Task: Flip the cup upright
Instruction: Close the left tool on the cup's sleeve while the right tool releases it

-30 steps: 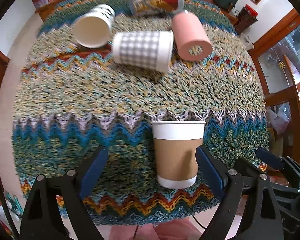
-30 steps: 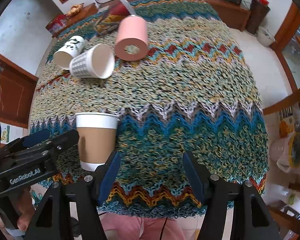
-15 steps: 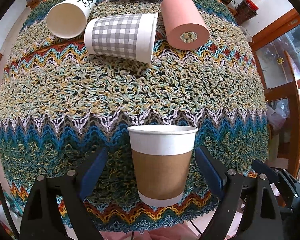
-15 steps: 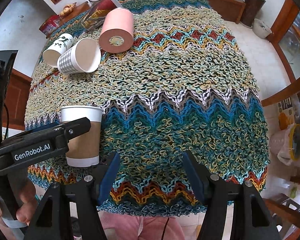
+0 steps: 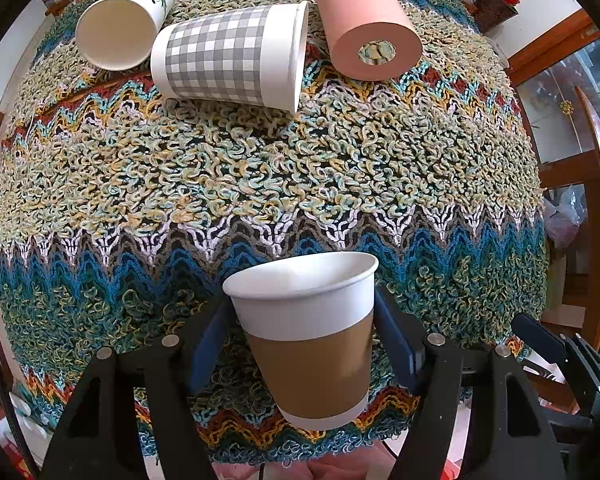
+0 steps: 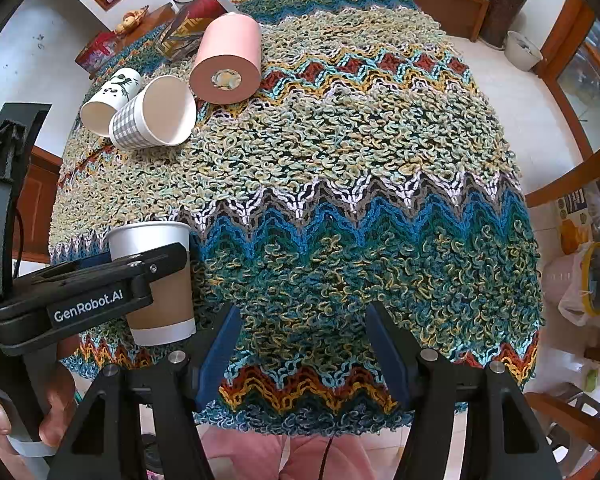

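Note:
A brown-sleeved white paper cup (image 5: 312, 340) stands upright, tilted slightly, near the front edge of the table. My left gripper (image 5: 304, 344) is shut on the cup, its blue pads pressed against both sides. The cup also shows in the right wrist view (image 6: 156, 280), behind the left gripper's black arm. My right gripper (image 6: 302, 344) is open and empty above the front of the woven cloth (image 6: 340, 200), to the right of the cup.
At the back lie a grey checked cup (image 5: 228, 56), a white panda-print cup (image 5: 120, 28) and a pink cup (image 5: 364, 20), all on their sides. A foil snack packet (image 6: 192, 28) lies behind them. Chairs and cabinets stand to the right.
My left gripper has moved forward around the brown cup and shut on it; its jaws were wide open earlier. The right gripper has barely moved.

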A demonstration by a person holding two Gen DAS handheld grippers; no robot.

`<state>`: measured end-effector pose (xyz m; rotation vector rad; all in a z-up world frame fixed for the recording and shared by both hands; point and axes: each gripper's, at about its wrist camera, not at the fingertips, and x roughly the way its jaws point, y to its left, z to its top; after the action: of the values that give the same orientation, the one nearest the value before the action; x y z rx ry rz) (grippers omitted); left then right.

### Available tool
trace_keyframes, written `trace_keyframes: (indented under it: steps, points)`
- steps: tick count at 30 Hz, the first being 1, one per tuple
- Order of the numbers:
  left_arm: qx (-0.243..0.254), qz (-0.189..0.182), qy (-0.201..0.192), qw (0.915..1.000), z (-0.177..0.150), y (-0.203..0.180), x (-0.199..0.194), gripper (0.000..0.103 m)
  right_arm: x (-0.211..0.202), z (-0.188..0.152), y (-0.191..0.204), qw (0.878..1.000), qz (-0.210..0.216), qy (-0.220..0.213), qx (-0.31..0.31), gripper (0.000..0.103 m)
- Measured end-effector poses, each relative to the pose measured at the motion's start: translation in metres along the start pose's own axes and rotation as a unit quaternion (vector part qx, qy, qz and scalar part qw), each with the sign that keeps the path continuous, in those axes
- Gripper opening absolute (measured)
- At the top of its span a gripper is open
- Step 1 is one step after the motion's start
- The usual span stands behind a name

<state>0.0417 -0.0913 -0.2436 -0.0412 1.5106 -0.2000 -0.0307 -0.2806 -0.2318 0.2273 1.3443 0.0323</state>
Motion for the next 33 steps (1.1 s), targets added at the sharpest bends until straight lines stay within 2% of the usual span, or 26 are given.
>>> trace_keyframes:
  steps: [12, 22, 28, 33]
  points:
    - [0.001, -0.002, -0.022, 0.9998, -0.011, 0.009, -0.022, 0.069, -0.002, 0.002, 0.002, 1.0, 0.005, -0.003, -0.002, 0.066]
    - [0.018, 0.046, -0.116, 0.992, -0.009, 0.018, -0.056, 0.069, 0.004, -0.001, 0.011, 1.0, 0.007, 0.001, -0.013, 0.066]
    - [0.019, 0.049, -0.155, 0.9864, -0.007, 0.02, -0.059, 0.069, 0.006, -0.001, 0.013, 1.0, 0.008, 0.003, -0.018, 0.066]
    - [0.018, 0.052, -0.199, 0.9784, -0.004, 0.018, -0.059, 0.069, 0.008, -0.002, 0.017, 1.0, 0.004, -0.005, -0.023, 0.066]
